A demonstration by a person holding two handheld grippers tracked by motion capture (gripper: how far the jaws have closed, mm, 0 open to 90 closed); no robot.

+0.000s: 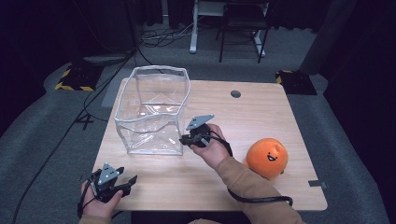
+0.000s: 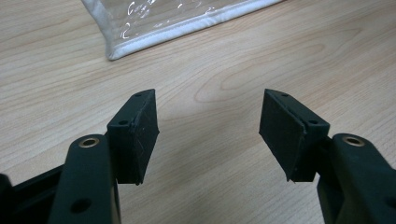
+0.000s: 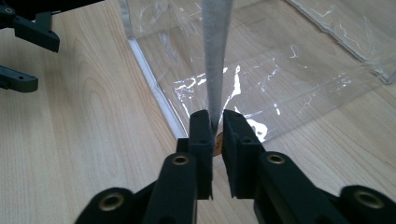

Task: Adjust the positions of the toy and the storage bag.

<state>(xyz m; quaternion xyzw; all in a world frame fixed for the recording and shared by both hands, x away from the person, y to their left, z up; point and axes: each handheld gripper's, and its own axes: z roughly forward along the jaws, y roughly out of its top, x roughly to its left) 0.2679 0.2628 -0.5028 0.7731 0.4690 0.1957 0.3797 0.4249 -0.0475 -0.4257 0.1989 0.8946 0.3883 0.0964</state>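
A clear plastic bag [image 1: 152, 112] with white trim stands open-topped on the left half of the wooden table [image 1: 261, 112]. My right gripper [image 1: 183, 140] is at the bag's near right corner. In the right gripper view its jaws [image 3: 215, 116] are shut on the bag's white edge strip [image 3: 215, 56], which rises straight up between the pads. My left gripper [image 1: 128, 182] rests near the table's front left edge, open, with nothing between its pads [image 2: 210, 112]; the bag's lower corner [image 2: 187, 18] lies ahead of it. An orange plush toy [image 1: 266, 157] with a face sits at the right.
A round cable hole [image 1: 236, 94] is in the table's far middle. A strip of tape [image 1: 317, 183] marks the front right edge. Chair and desk legs [image 1: 240, 32] and floor cables stand beyond the table. My left gripper [image 3: 23, 37] also shows in the right gripper view's upper left.
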